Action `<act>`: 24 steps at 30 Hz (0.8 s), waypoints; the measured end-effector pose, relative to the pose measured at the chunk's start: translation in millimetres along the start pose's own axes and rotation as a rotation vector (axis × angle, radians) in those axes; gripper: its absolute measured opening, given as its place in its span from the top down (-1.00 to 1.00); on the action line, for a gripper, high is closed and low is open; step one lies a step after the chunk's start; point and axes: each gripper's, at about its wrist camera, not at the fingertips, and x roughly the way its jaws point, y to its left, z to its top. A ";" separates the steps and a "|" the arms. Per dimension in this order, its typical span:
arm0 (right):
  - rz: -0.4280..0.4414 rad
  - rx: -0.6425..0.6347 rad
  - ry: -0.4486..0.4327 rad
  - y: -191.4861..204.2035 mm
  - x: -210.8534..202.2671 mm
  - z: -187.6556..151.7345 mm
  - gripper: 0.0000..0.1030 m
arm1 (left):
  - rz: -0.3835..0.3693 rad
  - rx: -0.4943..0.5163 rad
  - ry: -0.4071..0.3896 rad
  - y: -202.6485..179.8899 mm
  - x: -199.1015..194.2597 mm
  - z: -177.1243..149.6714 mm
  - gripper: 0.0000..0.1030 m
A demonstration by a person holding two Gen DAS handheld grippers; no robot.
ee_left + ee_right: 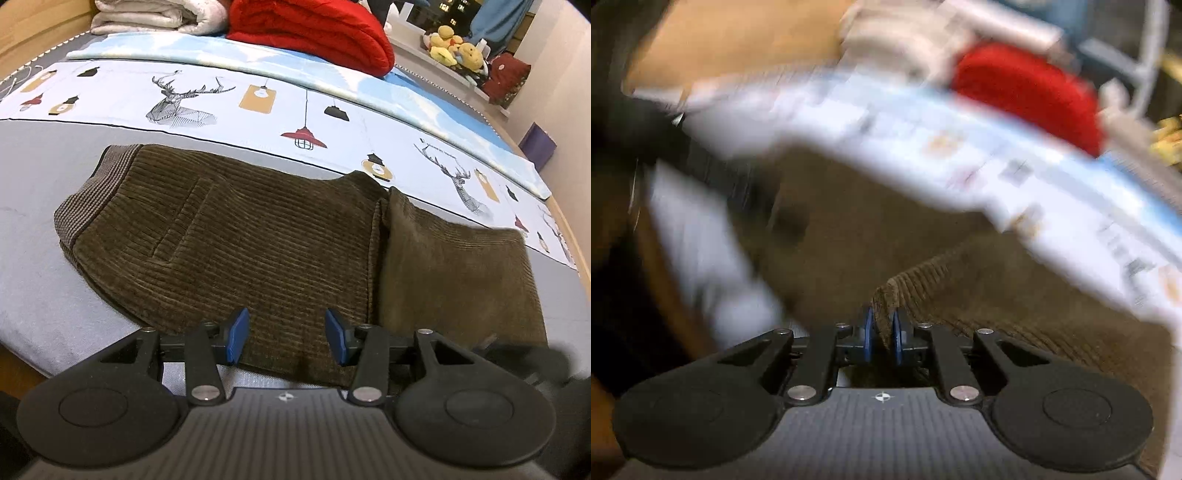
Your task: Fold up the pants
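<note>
Brown corduroy pants (236, 236) lie on the grey bed sheet (33, 236), waistband at the left, with a leg part folded over at the right (454, 273). My left gripper (288, 338) is open and empty, its blue pads just above the pants' near edge. In the blurred right wrist view, my right gripper (882, 338) is shut on a raised fold of the pants (886, 295), with more brown cloth (1015, 295) spreading beyond it.
A printed sheet with deer and lamps (207, 96) lies behind the pants. A red blanket (314, 33) and a white quilt (155, 14) are stacked at the back. Plush toys (454, 48) sit on a shelf at the far right. The bed's near edge is at lower left.
</note>
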 end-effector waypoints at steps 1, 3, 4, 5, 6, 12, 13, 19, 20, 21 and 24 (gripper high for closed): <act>-0.010 -0.027 0.024 3.1 7.7 -8.3 0.72 | 0.003 0.002 0.002 -1.5 0.5 -0.2 0.02; -0.039 -0.019 -0.002 3.8 2.3 -9.5 0.66 | 0.002 0.011 0.007 -4.3 0.6 -1.7 0.02; -0.029 0.021 -0.012 -0.8 -5.2 -5.9 0.55 | -0.002 0.015 0.009 -5.9 1.2 -1.9 0.02; -0.009 0.069 -0.050 -9.0 -18.2 -3.8 0.56 | -0.009 0.021 0.012 -8.1 2.0 -2.0 0.02; 0.007 0.106 -0.090 -17.5 -30.8 -4.0 0.56 | -0.014 0.027 0.014 -10.9 3.2 -1.6 0.02; -0.256 0.440 -0.170 -102.5 -83.1 -52.7 0.54 | -0.079 0.036 0.034 -30.0 8.1 5.3 0.02; -0.314 0.531 -0.101 -124.3 -79.1 -71.9 0.54 | -0.104 0.036 0.053 -34.4 10.1 9.5 0.02; -0.224 1.006 -0.072 -200.3 -103.1 -152.5 0.84 | -0.233 0.178 0.090 -76.7 45.5 65.6 -0.07; -0.257 0.987 -0.113 -200.8 -114.2 -152.9 0.66 | -0.259 0.177 0.100 -79.9 58.6 73.9 -0.09; -0.290 0.973 -0.124 -200.1 -120.9 -153.3 0.52 | -0.269 0.161 0.110 -81.3 72.4 80.2 -0.09; -0.340 1.012 -0.094 -212.1 -118.1 -165.3 -0.13 | -0.269 0.091 0.164 -83.2 116.9 90.3 -0.20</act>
